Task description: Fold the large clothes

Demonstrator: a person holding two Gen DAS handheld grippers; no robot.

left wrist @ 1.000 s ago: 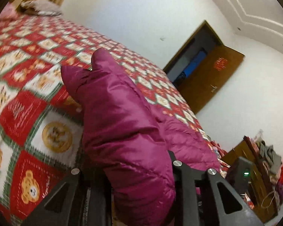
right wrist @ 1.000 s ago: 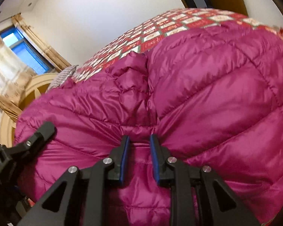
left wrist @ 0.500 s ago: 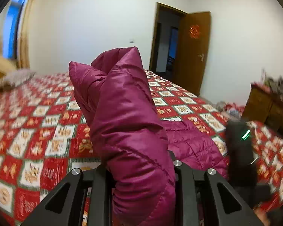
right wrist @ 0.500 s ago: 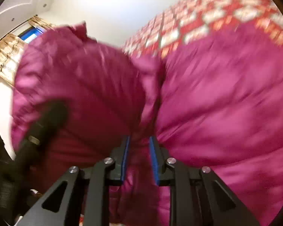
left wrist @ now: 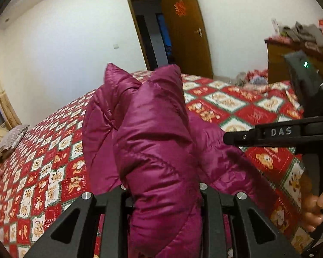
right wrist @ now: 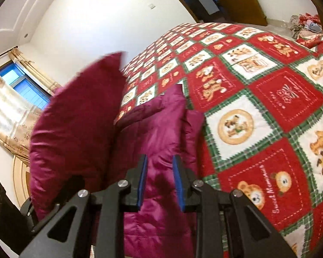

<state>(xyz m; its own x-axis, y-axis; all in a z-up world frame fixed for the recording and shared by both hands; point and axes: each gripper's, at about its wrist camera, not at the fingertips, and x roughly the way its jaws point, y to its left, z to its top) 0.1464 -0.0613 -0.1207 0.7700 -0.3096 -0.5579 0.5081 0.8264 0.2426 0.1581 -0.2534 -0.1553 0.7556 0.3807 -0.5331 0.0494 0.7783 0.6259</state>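
At frame centre, the left gripper (left wrist: 163, 190) clamps a thick jacket (left wrist: 152, 142) fold, raised off the bed (left wrist: 232, 103) for folding. The right gripper (right wrist: 160, 179) pinches another edge narrowly, sharing the lift.

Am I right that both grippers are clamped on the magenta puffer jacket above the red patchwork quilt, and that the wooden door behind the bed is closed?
Not quite: the wooden door stands open, as the left wrist view shows. The rest holds: the left gripper and right gripper both grip the magenta puffer jacket above the red patchwork quilt.

Magenta quilted jacket (left wrist: 152, 142); red, white and green teddy-bear check bedspread (right wrist: 269, 107); brown door (left wrist: 187, 28)
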